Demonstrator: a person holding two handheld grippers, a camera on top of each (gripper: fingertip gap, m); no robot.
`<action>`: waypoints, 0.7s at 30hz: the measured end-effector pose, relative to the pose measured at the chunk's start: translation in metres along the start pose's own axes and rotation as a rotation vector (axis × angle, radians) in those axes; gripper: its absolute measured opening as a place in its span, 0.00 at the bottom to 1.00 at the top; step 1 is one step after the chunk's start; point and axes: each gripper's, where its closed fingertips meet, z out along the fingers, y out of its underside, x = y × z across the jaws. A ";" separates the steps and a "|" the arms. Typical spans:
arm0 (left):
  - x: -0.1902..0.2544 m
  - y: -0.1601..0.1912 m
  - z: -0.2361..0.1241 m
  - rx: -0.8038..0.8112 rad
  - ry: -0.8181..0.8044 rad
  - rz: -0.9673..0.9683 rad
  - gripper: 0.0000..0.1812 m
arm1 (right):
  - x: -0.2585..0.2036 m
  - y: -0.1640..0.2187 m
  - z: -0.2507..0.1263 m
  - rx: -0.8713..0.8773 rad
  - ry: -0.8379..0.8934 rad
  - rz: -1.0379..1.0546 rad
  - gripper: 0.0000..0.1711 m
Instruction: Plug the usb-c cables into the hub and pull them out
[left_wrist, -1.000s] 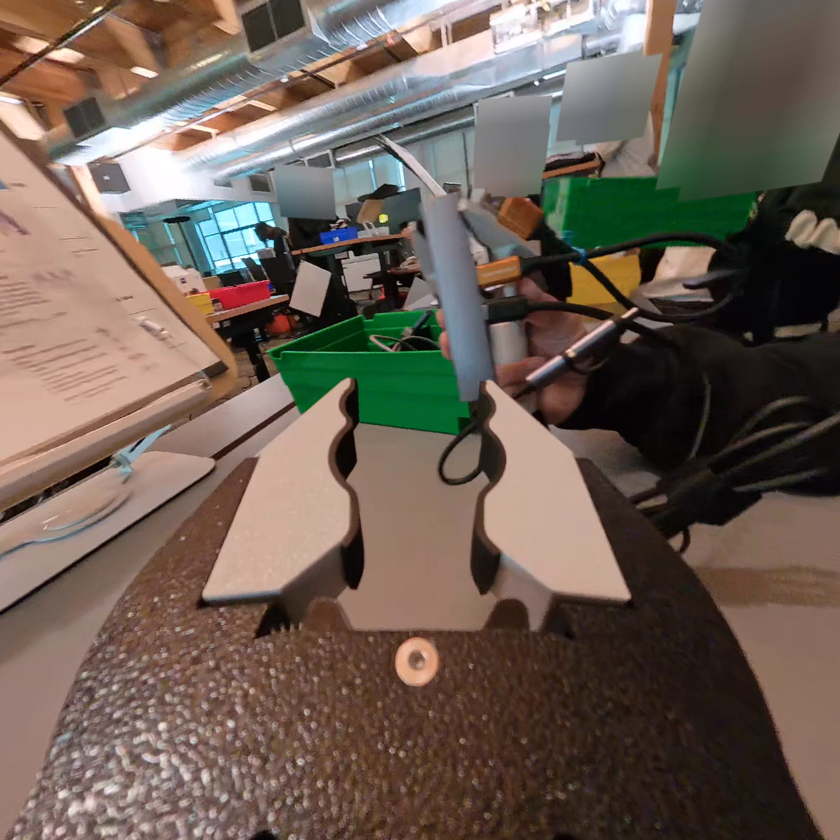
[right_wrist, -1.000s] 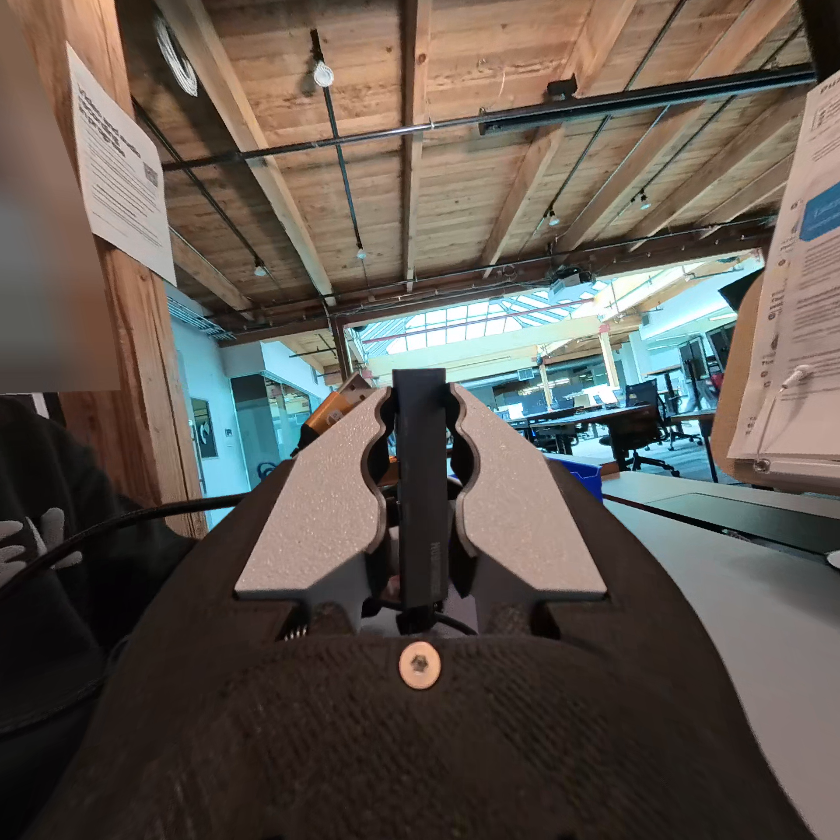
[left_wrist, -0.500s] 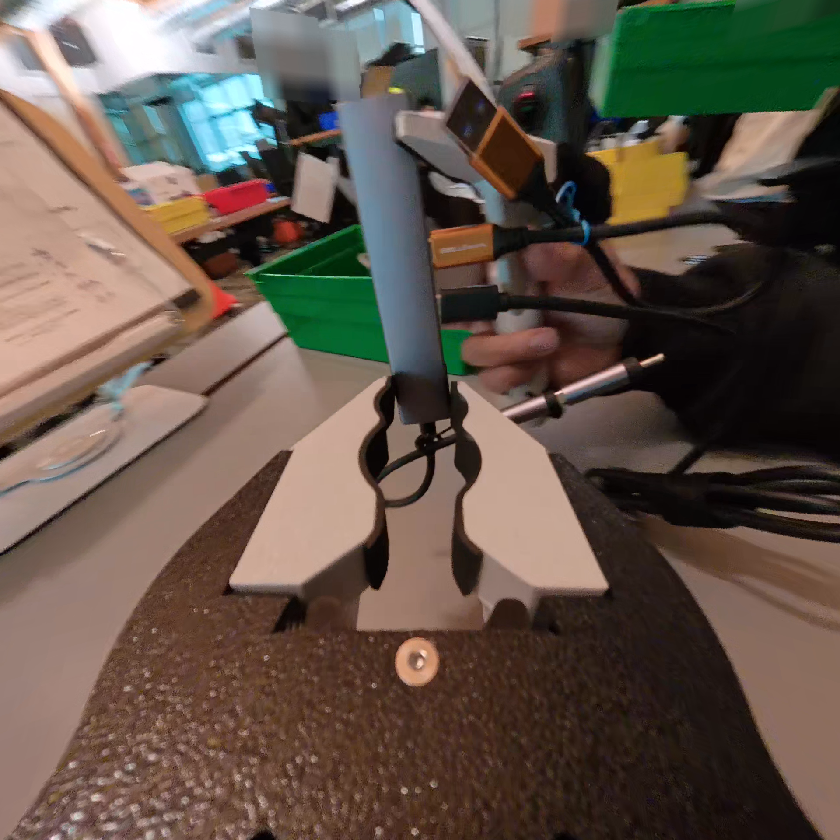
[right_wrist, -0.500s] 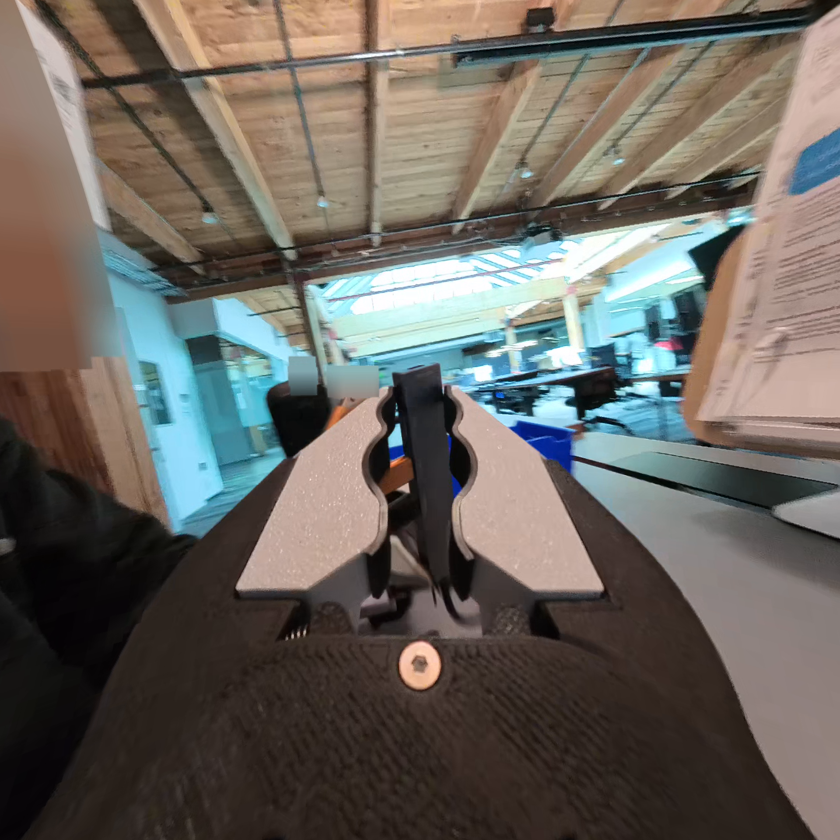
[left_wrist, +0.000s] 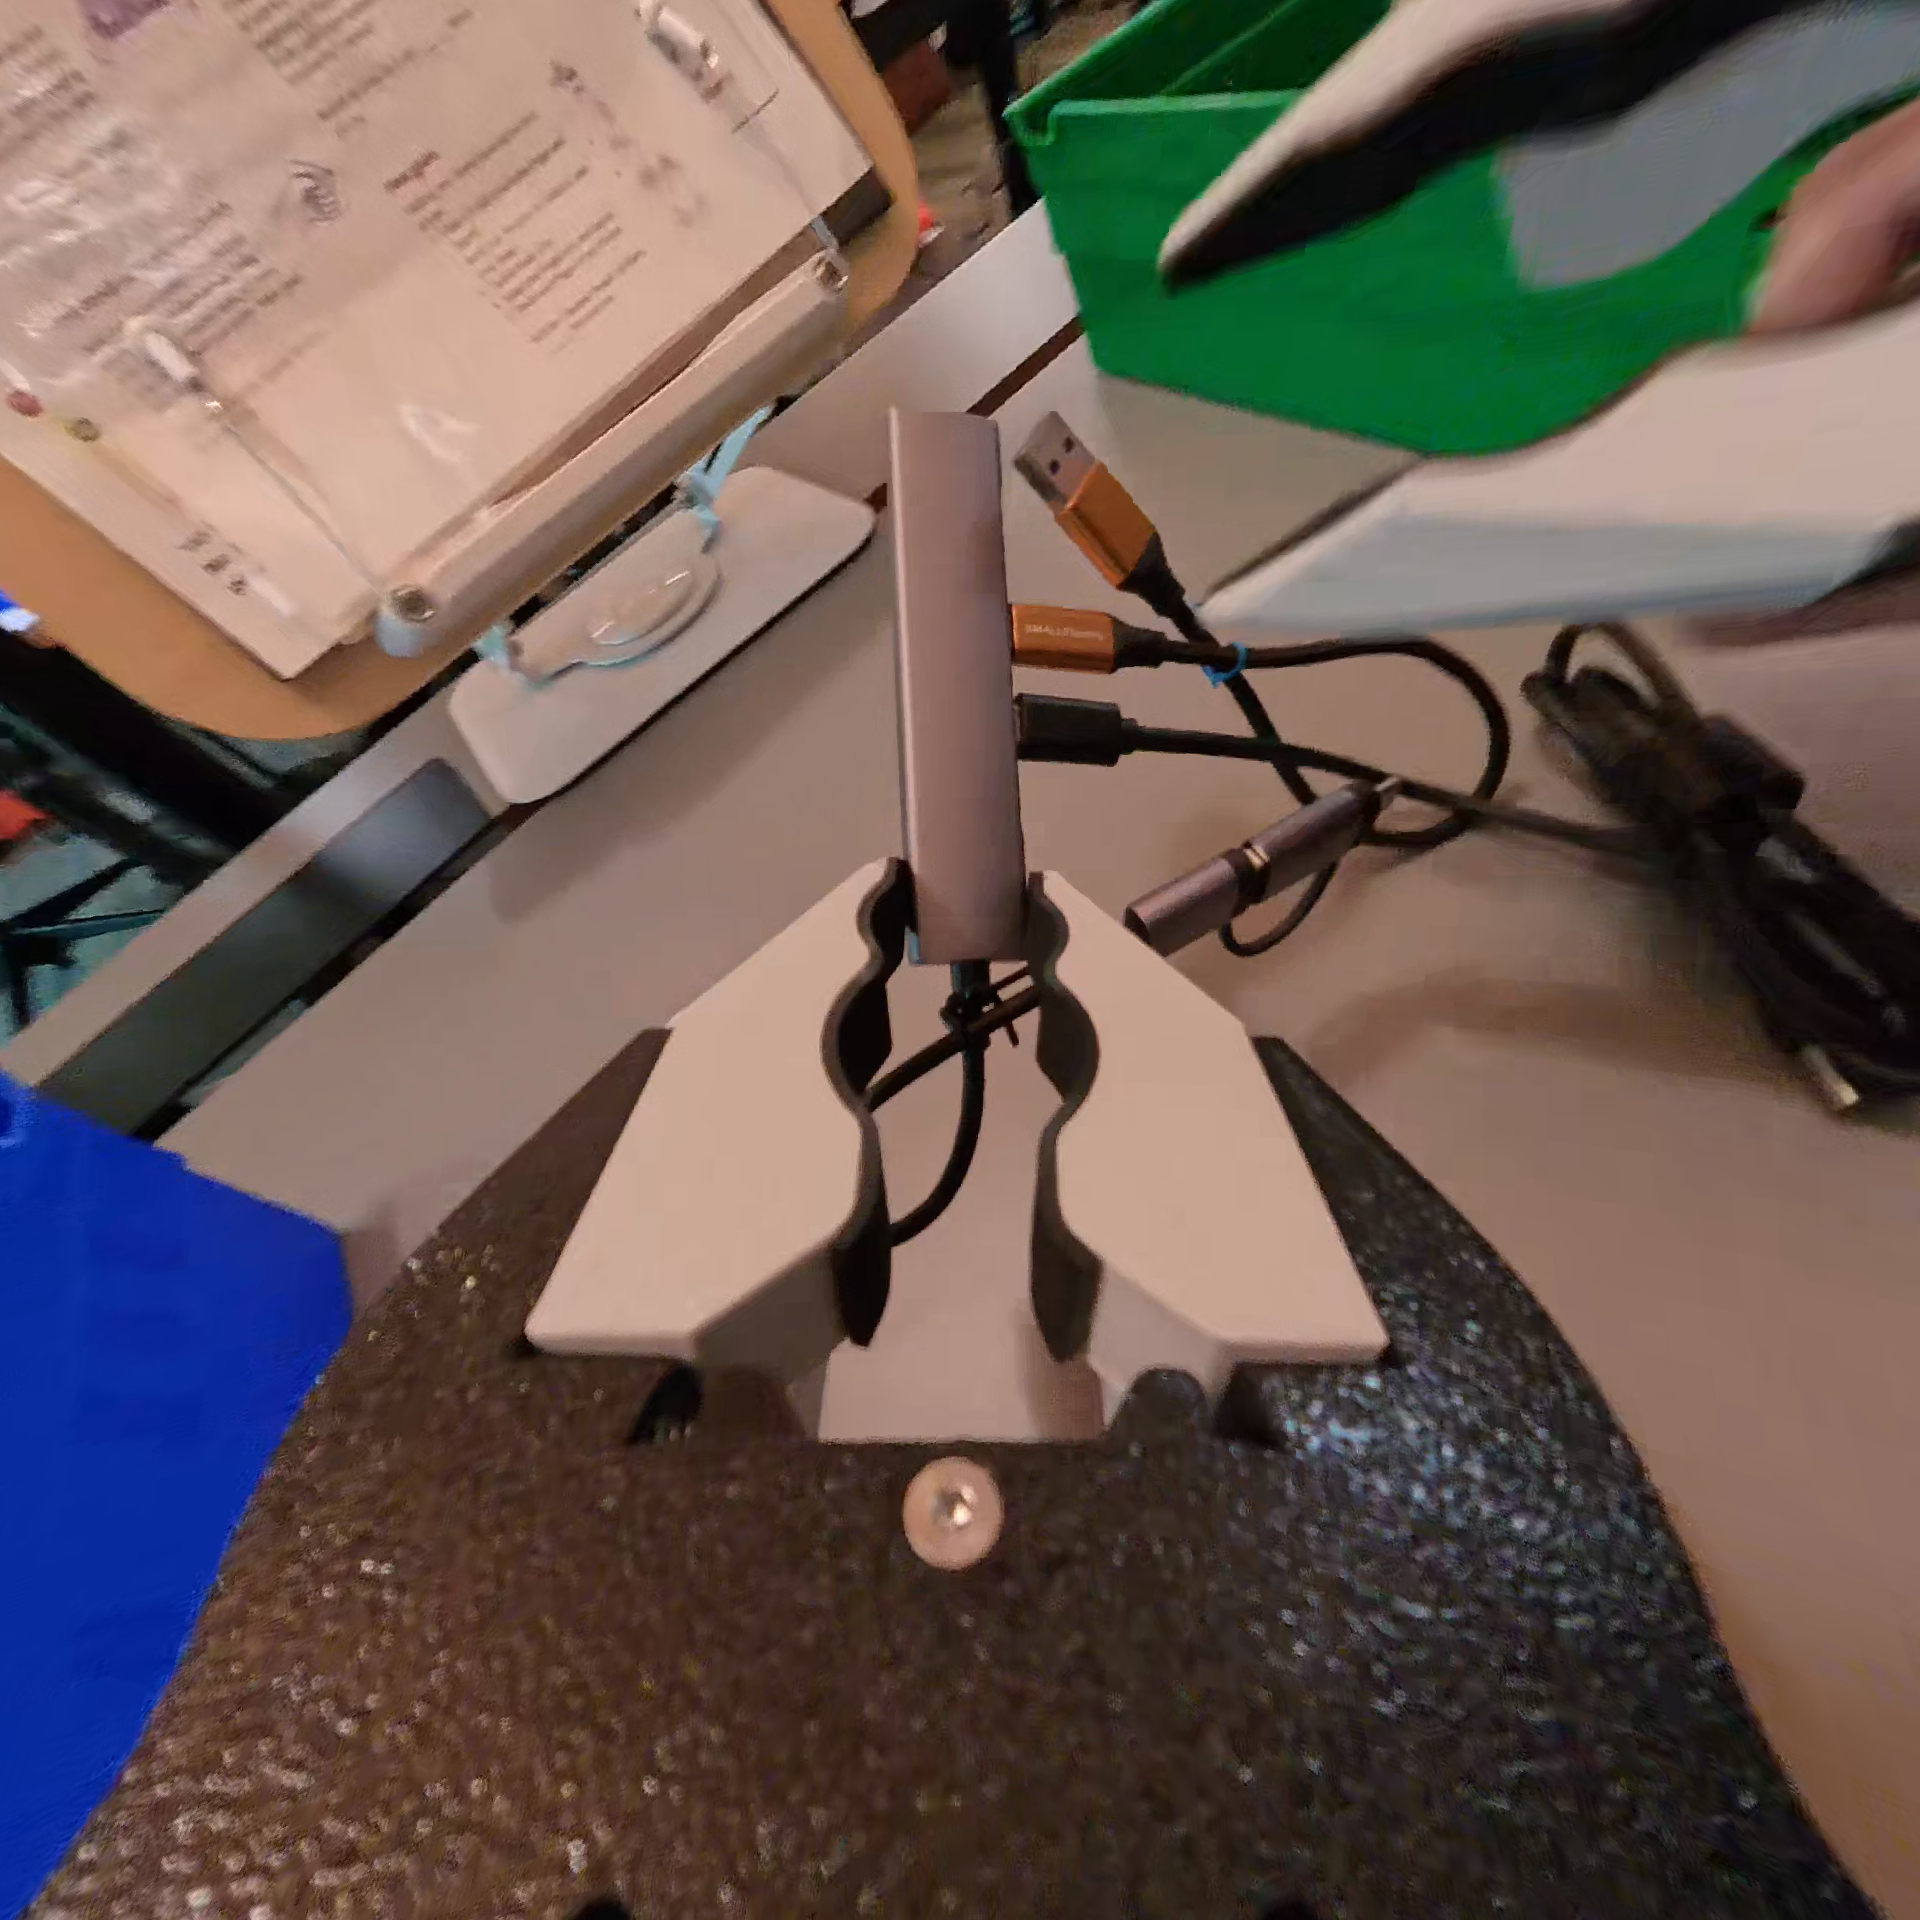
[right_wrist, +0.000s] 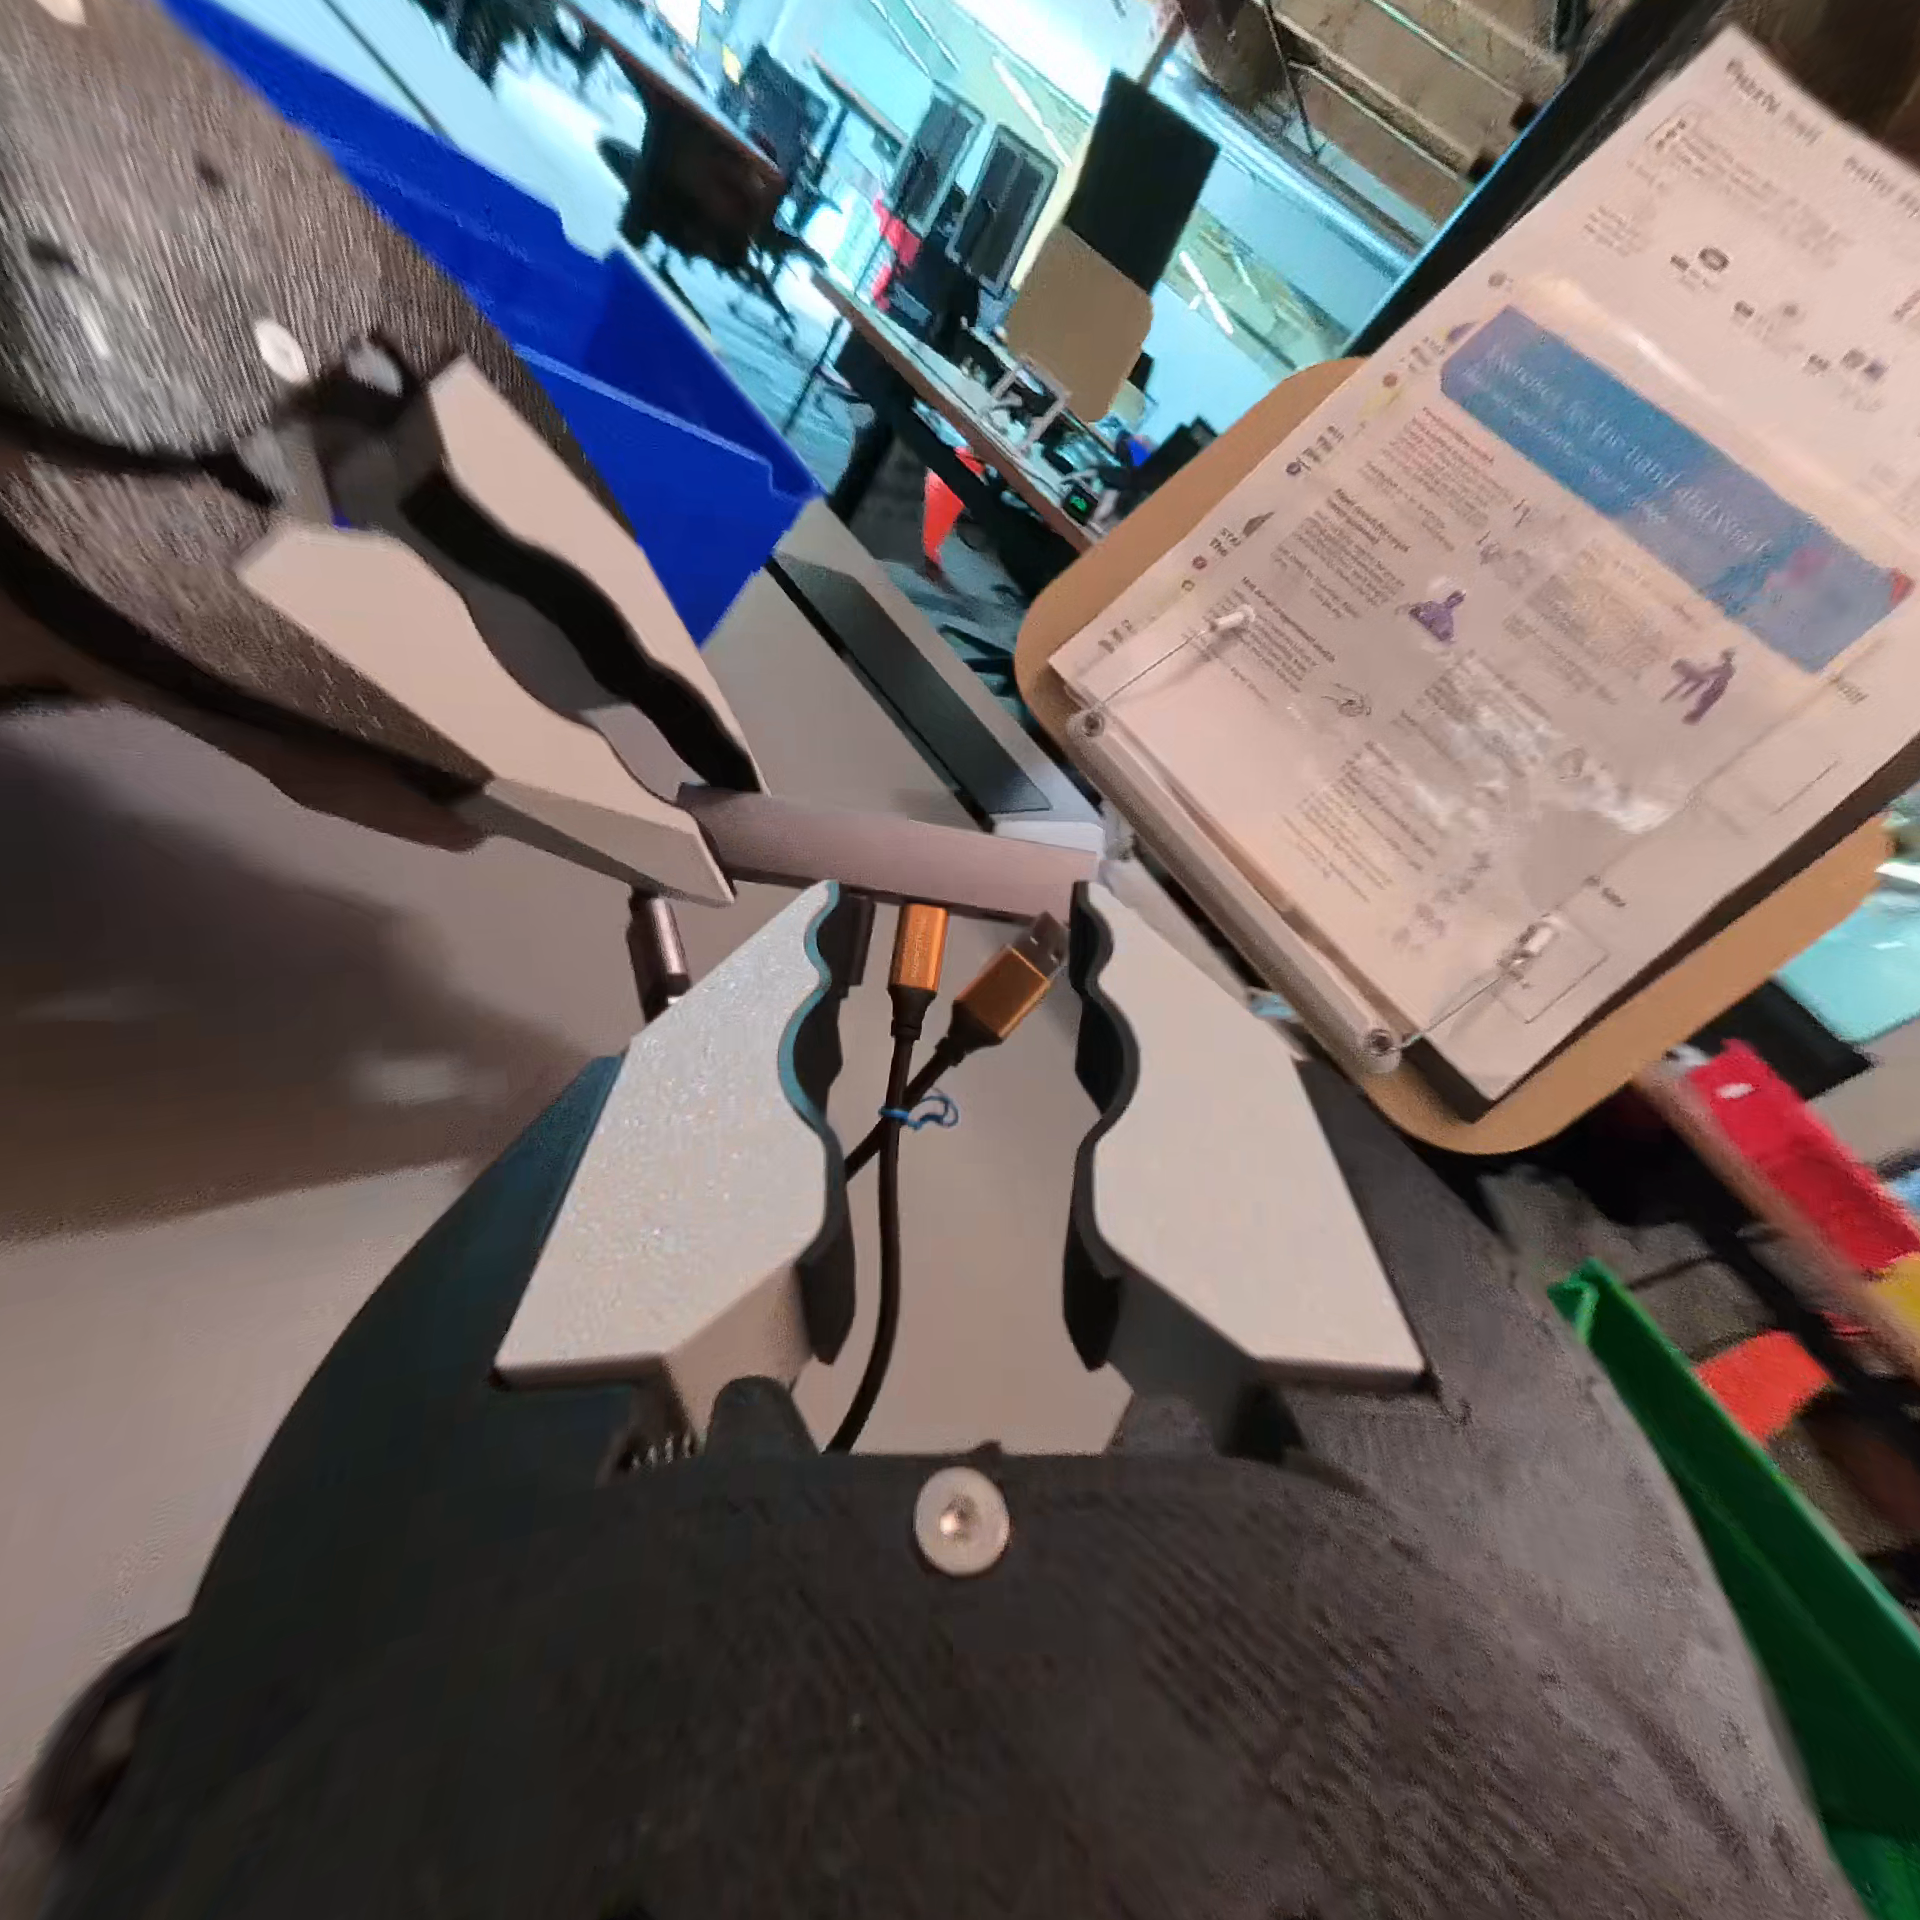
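Observation:
My left gripper (left_wrist: 961, 894) is shut on the lower end of the grey hub (left_wrist: 951, 644), which sticks out forward from its fingertips above the table. An orange plug (left_wrist: 1065, 637) and a black plug (left_wrist: 1070, 730) sit in the hub's right side. A loose orange USB-A plug (left_wrist: 1091, 509) hangs beside them. My right gripper (right_wrist: 951, 904) is open, with its fingers on either side of the orange plug (right_wrist: 920, 945) and the loose plug (right_wrist: 1013, 977), just under the hub (right_wrist: 894, 847). It touches neither. The left gripper (right_wrist: 732, 831) shows there clamping the hub's end.
A grey adapter (left_wrist: 1247, 873) and a black cable bundle (left_wrist: 1714, 883) lie on the table at the right. A green bin (left_wrist: 1351, 312) stands behind, a blue bin (left_wrist: 125, 1403) at the left. A paper sheet on a stand (left_wrist: 416, 260) leans at the back left.
My left gripper shut on the hub's end. My right gripper let go of the hub, opened and swung round to the plug side. Both came down toward the table.

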 end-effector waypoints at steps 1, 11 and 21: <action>0.005 -0.003 -0.001 0.014 0.029 -0.011 0.11 | 0.000 0.004 0.002 -0.014 0.024 -0.027 0.24; 0.019 -0.005 -0.004 0.067 0.241 -0.265 0.11 | -0.020 0.037 0.013 -0.124 -0.090 -0.054 0.19; 0.015 -0.015 -0.010 0.167 0.207 -0.212 0.11 | -0.015 0.026 0.013 -0.046 -0.084 0.037 0.17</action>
